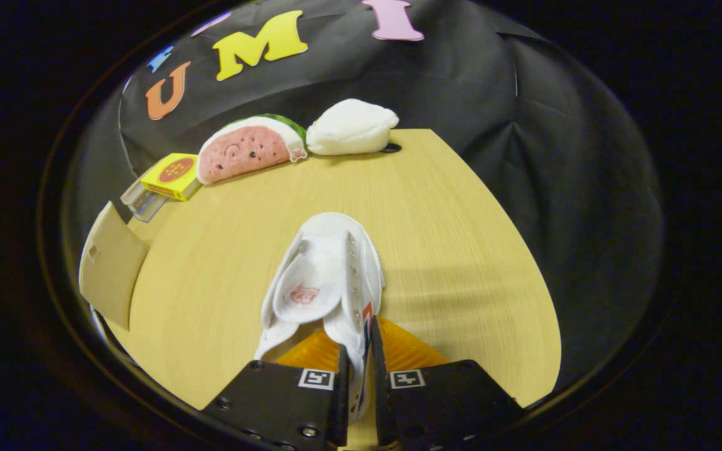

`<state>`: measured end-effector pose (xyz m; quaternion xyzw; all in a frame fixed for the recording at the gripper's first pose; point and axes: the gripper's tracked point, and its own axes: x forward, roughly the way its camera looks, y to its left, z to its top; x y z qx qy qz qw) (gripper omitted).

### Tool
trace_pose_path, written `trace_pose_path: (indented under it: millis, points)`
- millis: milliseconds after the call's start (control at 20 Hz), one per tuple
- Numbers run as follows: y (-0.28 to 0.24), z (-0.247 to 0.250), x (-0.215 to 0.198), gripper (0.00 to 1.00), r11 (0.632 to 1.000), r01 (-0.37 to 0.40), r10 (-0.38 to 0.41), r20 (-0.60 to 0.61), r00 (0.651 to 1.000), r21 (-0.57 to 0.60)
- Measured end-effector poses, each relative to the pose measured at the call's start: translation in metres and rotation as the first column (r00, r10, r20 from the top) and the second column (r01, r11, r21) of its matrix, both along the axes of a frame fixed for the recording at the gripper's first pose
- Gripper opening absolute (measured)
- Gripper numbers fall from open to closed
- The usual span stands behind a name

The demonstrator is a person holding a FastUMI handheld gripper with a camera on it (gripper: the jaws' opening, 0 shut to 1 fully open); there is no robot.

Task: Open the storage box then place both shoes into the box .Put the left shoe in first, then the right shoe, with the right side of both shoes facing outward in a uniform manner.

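Gripper (358, 376) clamps the heel wall of a white shoe (326, 279) at lower centre, both fingers pressing it.

From left: a beige panel (109, 272) at the wooden table's (461, 250) edge, a yellow box (173, 175), a watermelon-slice plush (248, 147) and a white pouch (351, 127) along the far edge, upper centre.

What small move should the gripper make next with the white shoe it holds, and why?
Probably carry the white shoe toward the beige box flap beside the table's edge. The gripper is already shut on the shoe's heel side wall, so the grasp seems done; whether the shoe is lifted is unclear.
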<state>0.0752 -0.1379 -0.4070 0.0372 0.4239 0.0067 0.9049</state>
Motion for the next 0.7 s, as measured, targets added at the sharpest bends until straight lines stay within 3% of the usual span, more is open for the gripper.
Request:
trace_pose_path:
  millis: [100, 450, 700]
  points:
    - [0.0, 0.001, 0.0, 0.0, 0.999, 0.04, -0.039, -0.024, 0.999, 0.027]
    - [0.027, 0.023, -0.02, 0.0, 0.975, 0.182, -0.177, -0.055, 0.983, 0.123]
    - [0.088, 0.062, -0.047, 0.0, 0.96, 0.215, -0.207, -0.058, 0.977, 0.178]
